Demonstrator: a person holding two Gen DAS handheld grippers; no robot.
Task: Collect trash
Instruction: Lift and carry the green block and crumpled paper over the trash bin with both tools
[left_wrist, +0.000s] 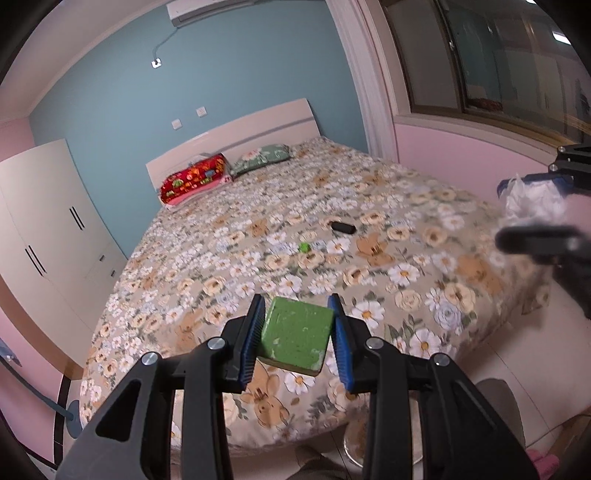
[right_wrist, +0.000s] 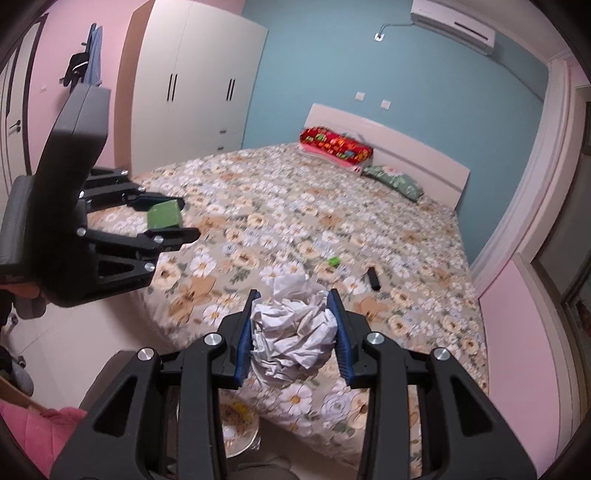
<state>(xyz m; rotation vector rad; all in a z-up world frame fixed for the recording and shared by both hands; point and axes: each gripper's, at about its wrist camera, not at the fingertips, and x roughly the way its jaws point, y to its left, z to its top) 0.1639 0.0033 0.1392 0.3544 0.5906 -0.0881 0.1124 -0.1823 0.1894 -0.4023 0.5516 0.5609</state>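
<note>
We have the left gripper (left_wrist: 297, 332) clamped on a green square foam block (left_wrist: 295, 334), the right gripper (right_wrist: 293, 332) on a crumpled white paper wad (right_wrist: 291, 338), both over the floral bed's (left_wrist: 258, 221) near edge, a metal bin (right_wrist: 238, 428) directly below.

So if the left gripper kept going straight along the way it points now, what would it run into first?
Most likely the flowered bedspread. The left gripper, shut on the green block, points downward over the near part of the bed, with nothing else visible ahead; the exact contact spot is hard to judge.
</note>
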